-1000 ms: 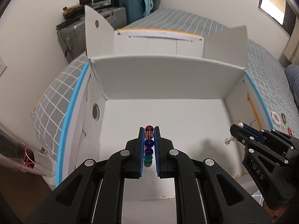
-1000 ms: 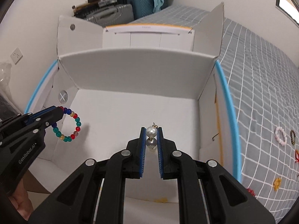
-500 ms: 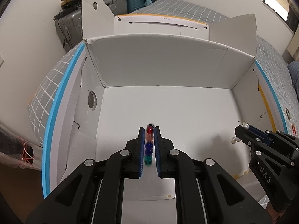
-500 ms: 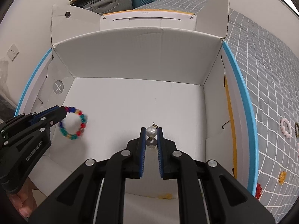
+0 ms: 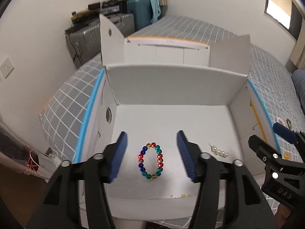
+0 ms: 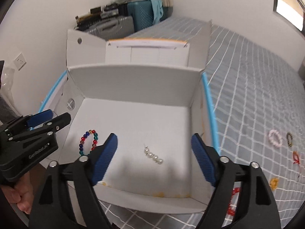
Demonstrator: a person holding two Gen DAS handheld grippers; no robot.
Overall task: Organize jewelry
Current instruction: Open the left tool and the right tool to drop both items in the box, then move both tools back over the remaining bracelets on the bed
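Note:
A multicoloured bead bracelet (image 5: 151, 160) lies flat on the floor of the open white cardboard box (image 5: 177, 82). My left gripper (image 5: 151, 148) is open and empty above it, jaws wide apart. A pearl earring (image 6: 153, 156) lies on the box floor to the right of the bracelet (image 6: 88, 142); it also shows in the left wrist view (image 5: 218, 151). My right gripper (image 6: 154, 152) is open and empty above the earring. Each gripper shows in the other's view, the left (image 6: 51, 119) and the right (image 5: 266, 139).
The box (image 6: 133, 80) sits on a grey checked bedspread (image 6: 257, 87). More jewelry lies on the bedspread right of the box: a pink bracelet (image 6: 275, 137), a dark ring (image 6: 289, 138), red pieces (image 6: 233, 200) and a yellow piece (image 6: 274, 183). Suitcases (image 5: 106, 36) stand by the far wall.
Both grippers have opened and pulled back. The bead bracelet and the pearl earring, held before, now lie on the box floor.

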